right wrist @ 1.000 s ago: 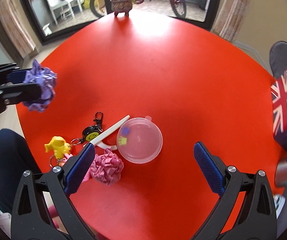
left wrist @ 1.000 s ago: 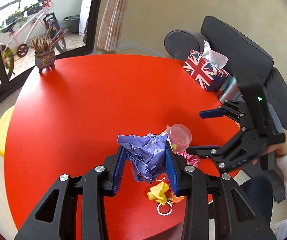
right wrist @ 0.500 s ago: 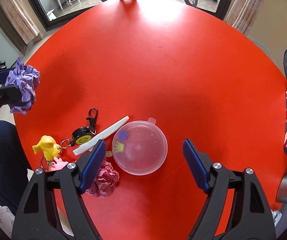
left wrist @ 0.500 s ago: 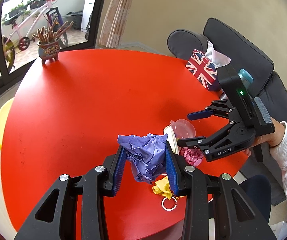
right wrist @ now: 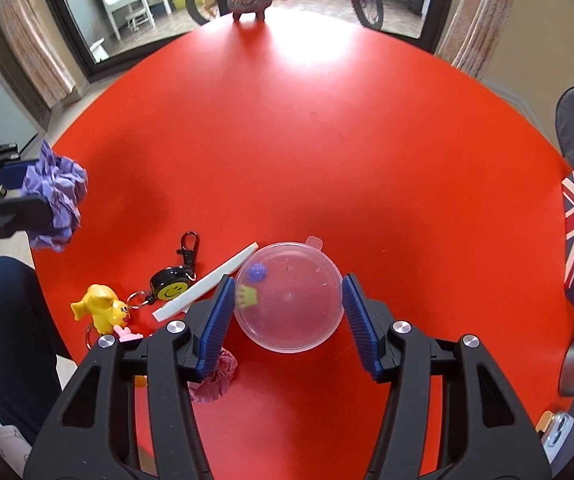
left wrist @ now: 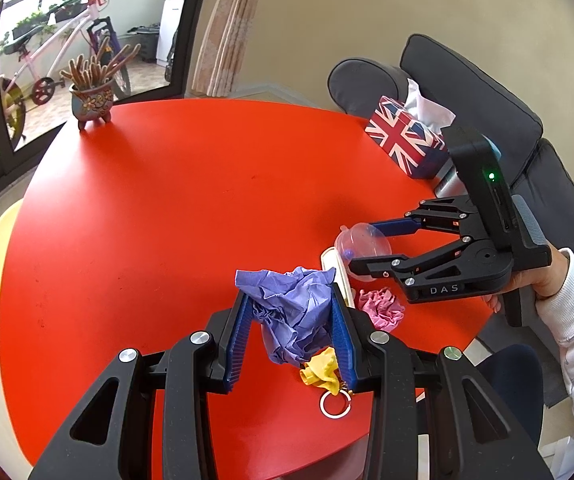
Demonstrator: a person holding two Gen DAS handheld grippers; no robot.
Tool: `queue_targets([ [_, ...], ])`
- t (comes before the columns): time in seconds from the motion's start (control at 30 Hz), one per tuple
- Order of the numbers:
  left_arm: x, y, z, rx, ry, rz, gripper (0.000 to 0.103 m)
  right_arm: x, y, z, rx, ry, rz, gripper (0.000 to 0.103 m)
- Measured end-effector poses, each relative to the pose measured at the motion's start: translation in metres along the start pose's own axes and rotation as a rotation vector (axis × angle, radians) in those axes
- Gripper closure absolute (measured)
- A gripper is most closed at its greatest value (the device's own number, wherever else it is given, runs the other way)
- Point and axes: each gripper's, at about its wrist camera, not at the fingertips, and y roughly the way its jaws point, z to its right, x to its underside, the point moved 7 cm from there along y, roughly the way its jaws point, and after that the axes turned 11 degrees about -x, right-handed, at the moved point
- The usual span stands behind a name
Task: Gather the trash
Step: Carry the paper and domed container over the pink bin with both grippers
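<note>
The clear plastic container (right wrist: 289, 296), a round lidded tub with a small tab on its rim and two tiny toys inside, sits near the front edge of the red desk (right wrist: 327, 128), between the fingers of the right gripper (right wrist: 285, 320). Those fingers are closing on it; the left pad looks at or nearly at its wall, the right pad stands just off it, so it is not yet pinched. It looks light, thin-walled and slick, likely to flex or squirt out under a hard squeeze, so the widest part of the wall, taken squarely across, seems the best hold. The left gripper (left wrist: 291, 320) is partly closed and clamped on a crumpled purple paper ball (left wrist: 293, 312), held up off the desk; soft, weightless stuff that crushes rather than slips. A crumpled pink paper ball (left wrist: 381, 306) lies just beside the container and partly under the right gripper's left finger, equally soft. Close by are a white flat strip (right wrist: 207, 290) touching the container, a smiley badge reel (right wrist: 171, 286) and a yellow fish keychain (right wrist: 101, 308), which look like keepers, not trash. The desk is smooth and glossy, so things will slide easily. Farther off stand a Union Jack tissue box (left wrist: 405, 142) and a ceramic pot of sticks (left wrist: 91, 100); beyond are a grey sofa (left wrist: 467, 84), curtains and a glass door with a bicycle (left wrist: 47, 64) outside.
</note>
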Motion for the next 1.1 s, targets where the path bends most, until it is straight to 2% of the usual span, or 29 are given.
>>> queue_targets([
  [0.33,0.004,-0.018,0.016,-0.014,0.057,0.024,0.066,0.02,-0.049,-0.015,0.014,0.024,0.122,0.048],
  [0.73,0.027,-0.055,0.039,-0.014,0.099,0.06,0.066,0.066,-0.112,-0.069,-0.02,0.03,0.269,0.048],
  [1.1,0.058,-0.08,0.059,0.01,0.115,0.06,0.066,0.11,-0.134,-0.107,-0.049,0.026,0.292,0.048],
])
